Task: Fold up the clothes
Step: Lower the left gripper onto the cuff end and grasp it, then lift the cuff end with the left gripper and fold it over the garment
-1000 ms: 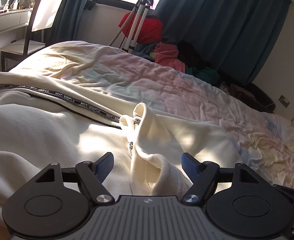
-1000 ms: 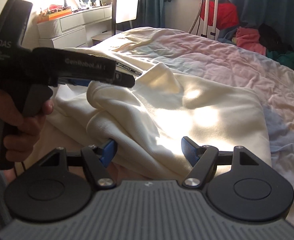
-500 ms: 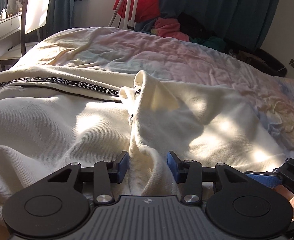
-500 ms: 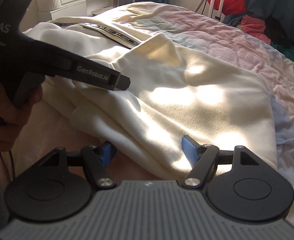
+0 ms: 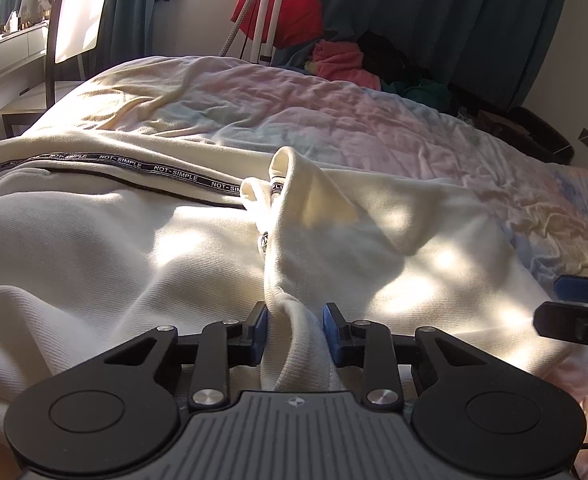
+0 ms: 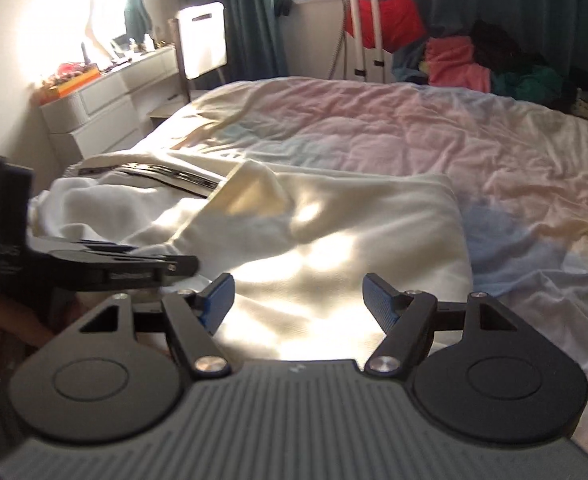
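While a bunched fold of the cream knitted garment [image 5: 154, 264] is pinched between the blue pads [image 5: 258, 330] of the left gripper [image 5: 294, 328], its jaws having just been closing onto the cloth, the rest of the garment is spread over the near part of the pastel quilted bed cover [image 5: 373, 120]. A black woven tape printed NOT-SIMPLE [image 5: 142, 168] is seen running across the garment towards a raised cuff-like peak [image 5: 290, 176]. The right gripper [image 6: 295, 300] is held with its jaws wide apart above the sunlit near edge of the garment; nothing is grasped between its blue pads [image 6: 379, 298], and whether they brush the cloth cannot be told. In the right wrist view, the left gripper [image 6: 182, 266] is seen at the left, held by a hand [image 6: 2, 336]. A heap of red, pink and green clothes [image 5: 345, 60] is piled beyond the bed, before dark teal curtains [image 5: 433, 12].
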Demonstrator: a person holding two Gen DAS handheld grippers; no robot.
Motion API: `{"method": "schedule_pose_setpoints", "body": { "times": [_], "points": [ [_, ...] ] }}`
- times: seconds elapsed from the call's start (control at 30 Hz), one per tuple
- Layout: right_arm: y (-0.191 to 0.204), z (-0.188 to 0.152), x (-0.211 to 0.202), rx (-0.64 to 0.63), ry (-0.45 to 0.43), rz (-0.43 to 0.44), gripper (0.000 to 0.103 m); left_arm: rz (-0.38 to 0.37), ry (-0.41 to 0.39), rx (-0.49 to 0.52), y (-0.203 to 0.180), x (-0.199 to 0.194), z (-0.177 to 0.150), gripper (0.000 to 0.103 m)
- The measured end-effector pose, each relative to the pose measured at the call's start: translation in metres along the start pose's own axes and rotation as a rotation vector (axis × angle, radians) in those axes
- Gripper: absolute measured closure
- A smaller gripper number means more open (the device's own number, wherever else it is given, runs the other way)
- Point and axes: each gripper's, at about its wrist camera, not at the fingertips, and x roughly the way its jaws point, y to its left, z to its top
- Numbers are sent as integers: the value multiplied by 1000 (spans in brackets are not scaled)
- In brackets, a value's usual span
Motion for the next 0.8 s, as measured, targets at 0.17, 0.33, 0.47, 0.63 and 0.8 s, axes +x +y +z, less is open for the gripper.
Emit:
{"method": "schedule_pose_setpoints", "body": {
  "times": [0.17,0.33,0.47,0.63,0.8],
  "points": [
    [-17,-13,44,31,114,-78,31,2,-16,22,-4,-8,2,77],
    [-8,-19,66,-25,150,-112,29,-30,-12,19,-6,-23,0,89],
    [-5,-20,65,-40,149,-122,29,-44,37,-17,-2,-27,-6,91],
    [0,-21,65,-63,148,-137,29,-65,58,-68,8,-28,-8,90],
    [1,-21,66,-70,145,-142,29,-70,39,-189,32,-43,-7,60]
  ]
}}
